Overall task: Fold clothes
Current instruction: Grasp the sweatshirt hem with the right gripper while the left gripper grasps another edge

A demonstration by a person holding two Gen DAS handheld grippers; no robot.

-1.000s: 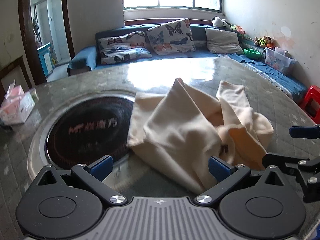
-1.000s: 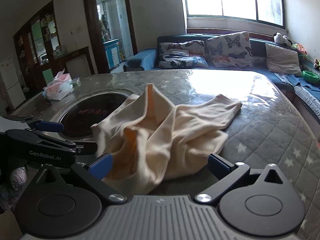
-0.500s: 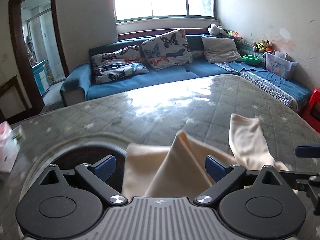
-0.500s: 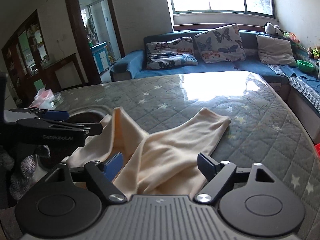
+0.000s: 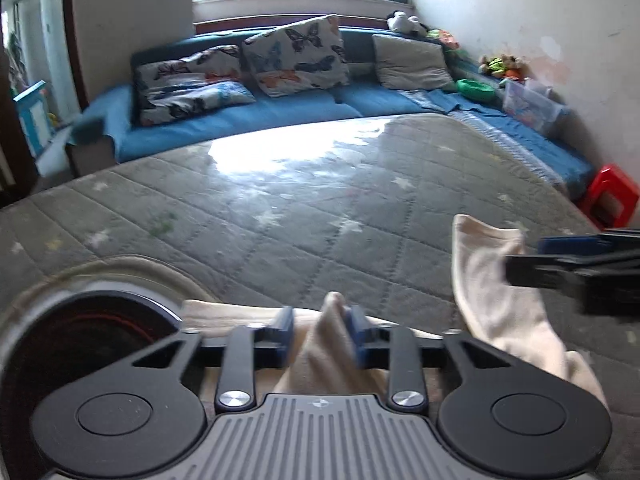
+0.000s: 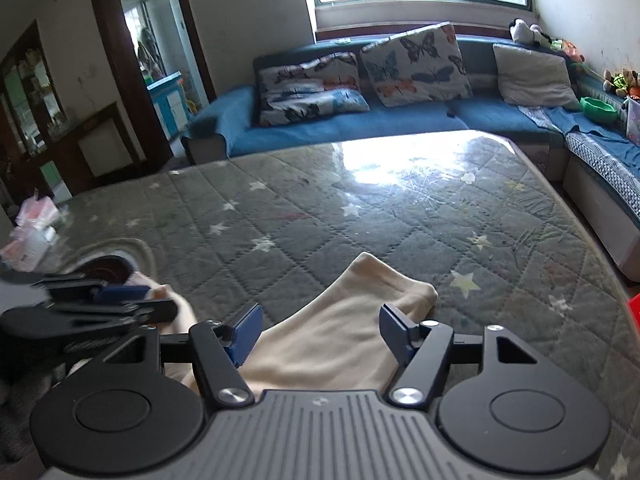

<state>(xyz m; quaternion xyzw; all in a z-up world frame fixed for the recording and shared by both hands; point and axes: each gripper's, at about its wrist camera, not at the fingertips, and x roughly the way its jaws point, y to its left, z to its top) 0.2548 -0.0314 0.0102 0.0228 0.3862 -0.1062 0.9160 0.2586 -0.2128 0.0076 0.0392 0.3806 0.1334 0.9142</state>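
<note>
Cream fabric, one garment (image 5: 496,300), is spread on the grey quilted table (image 5: 304,208) beside a round dark inset (image 5: 80,340). A raised fold of it is pinched between the nearly closed blue pads of the left gripper (image 5: 320,332). The right gripper (image 6: 320,332) is held with its jaws wide apart above a flat part of the cloth, nothing gripped. Two grippers are counted.

Left hand-held gripper (image 5: 320,334) pinched closed; right hand-held gripper (image 6: 322,330) spread apart.
</note>
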